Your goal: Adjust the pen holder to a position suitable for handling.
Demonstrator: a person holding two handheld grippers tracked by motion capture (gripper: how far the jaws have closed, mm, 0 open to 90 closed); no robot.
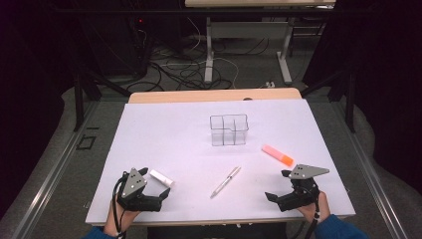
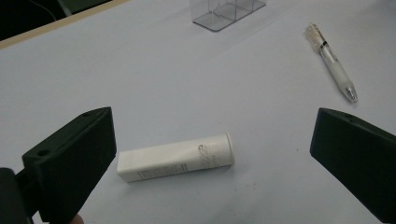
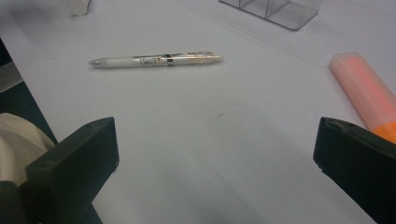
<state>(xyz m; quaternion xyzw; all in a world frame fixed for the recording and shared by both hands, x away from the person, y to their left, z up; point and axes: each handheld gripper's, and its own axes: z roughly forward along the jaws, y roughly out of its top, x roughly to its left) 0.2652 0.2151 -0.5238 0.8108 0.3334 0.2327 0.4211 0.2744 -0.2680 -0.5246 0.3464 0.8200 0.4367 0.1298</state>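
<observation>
Organizer (image 3: pixel 273 10) top cut by frame edge; highlighter (image 3: pixel 366 91) end behind right tong.

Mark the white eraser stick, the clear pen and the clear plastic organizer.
White rectangular eraser stick (image 2: pixel 175 163): left gripper view, middle of its printed side.
Clear-barrelled pen (image 3: pixel 156 60): right gripper view, mid-barrel.
Clear plastic compartment organizer (image 1: pixel 228 130): high view, front wall.

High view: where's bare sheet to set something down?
The far-left stretch of the white sheet, left of the clear plastic divided organizer, is free, as is the far-right corner behind the pink-orange highlighter. The near edge is crowded: white capped tube, clear-white pen, both grippers.
</observation>
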